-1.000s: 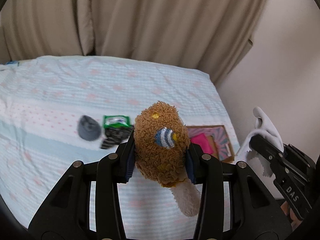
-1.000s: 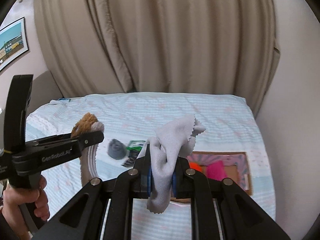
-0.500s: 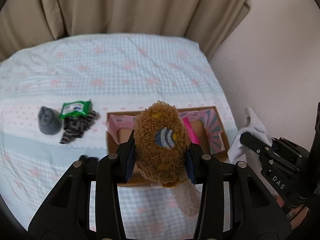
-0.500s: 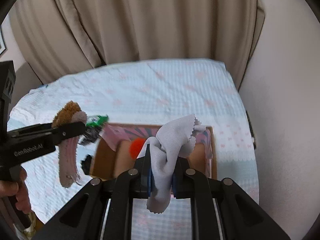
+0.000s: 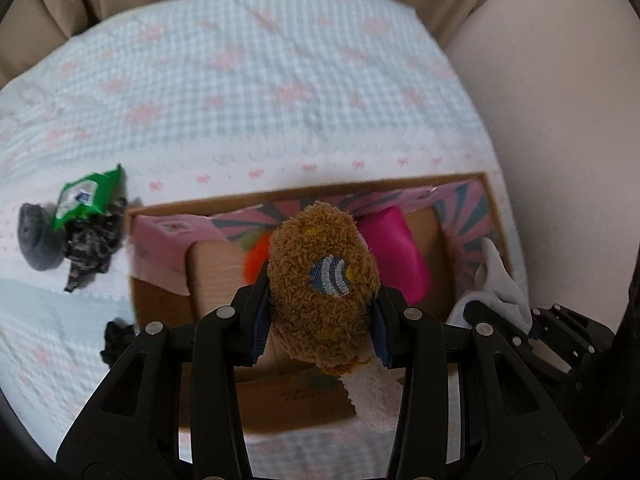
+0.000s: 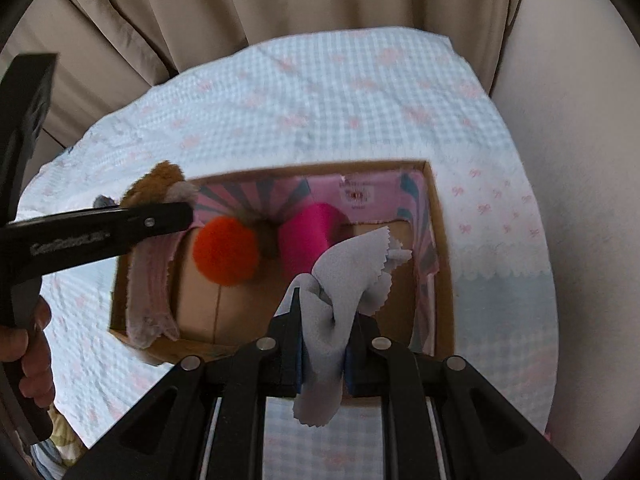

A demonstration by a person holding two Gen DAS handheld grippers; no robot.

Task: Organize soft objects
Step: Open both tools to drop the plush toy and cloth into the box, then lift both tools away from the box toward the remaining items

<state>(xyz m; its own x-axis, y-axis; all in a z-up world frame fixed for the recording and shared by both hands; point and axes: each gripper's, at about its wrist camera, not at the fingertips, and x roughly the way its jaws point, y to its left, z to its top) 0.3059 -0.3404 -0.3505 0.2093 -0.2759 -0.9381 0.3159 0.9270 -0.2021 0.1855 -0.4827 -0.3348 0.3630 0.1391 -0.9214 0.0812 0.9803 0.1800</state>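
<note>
My left gripper (image 5: 318, 316) is shut on a brown plush toy (image 5: 320, 280) with a pale pink underside, held over the left part of an open cardboard box (image 5: 160, 304). In the right wrist view the same plush toy (image 6: 152, 256) hangs at the box's left wall under the left gripper's black finger (image 6: 120, 224). My right gripper (image 6: 322, 344) is shut on a pale grey cloth (image 6: 340, 288) with zigzag edges, above the near middle of the cardboard box (image 6: 440, 280). Inside lie an orange pom-pom (image 6: 226, 252) and a bright pink soft roll (image 6: 308, 236).
The box sits on a bed with a light blue checked cover (image 5: 256, 92). Left of the box lie a green packet (image 5: 86, 198), a dark patterned sock (image 5: 90, 244), a grey bundle (image 5: 36, 240) and a small black item (image 5: 118, 340). Beige curtains (image 6: 280, 0) and a wall (image 6: 580, 160) border the bed.
Both grippers have come down and forward over the bed with their loads. The box, once far and small, now fills the middle of both views beneath the plush toy and the cloth.
</note>
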